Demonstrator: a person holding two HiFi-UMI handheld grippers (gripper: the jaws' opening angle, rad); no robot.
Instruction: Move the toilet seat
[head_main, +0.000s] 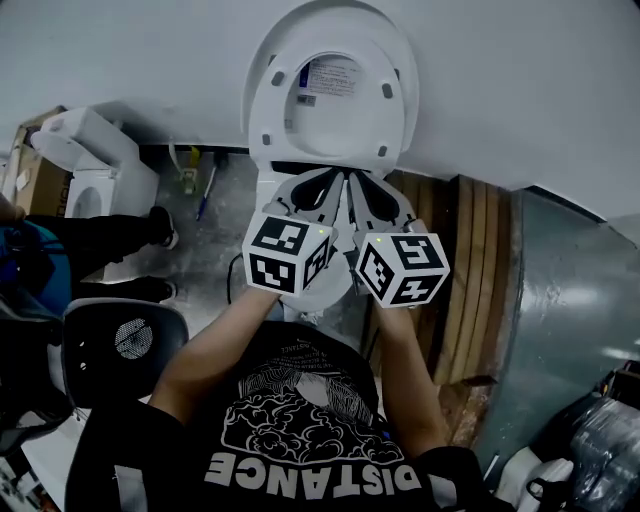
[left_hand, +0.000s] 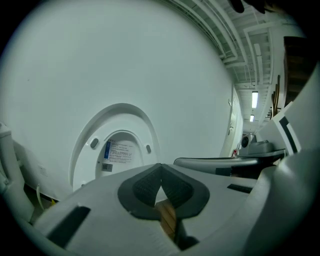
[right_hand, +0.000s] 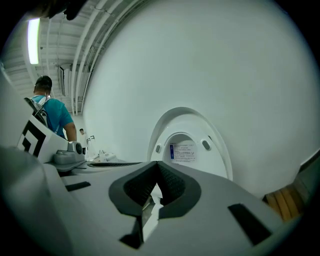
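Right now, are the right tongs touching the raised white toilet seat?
Apart. Right gripper view: the shut right tongs end short of the white toilet seat, upright against the wall beyond.

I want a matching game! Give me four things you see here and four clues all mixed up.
Things:
1. toilet seat
2. left claw
3. wooden planks
4. other toilet

Clues:
A. brown, on the right side of the head view
B. shut tight, with nothing in it
C. tipped up against the wall
D. white, far over on the left side of the head view

Right pairs: 1-C, 2-B, 3-A, 4-D
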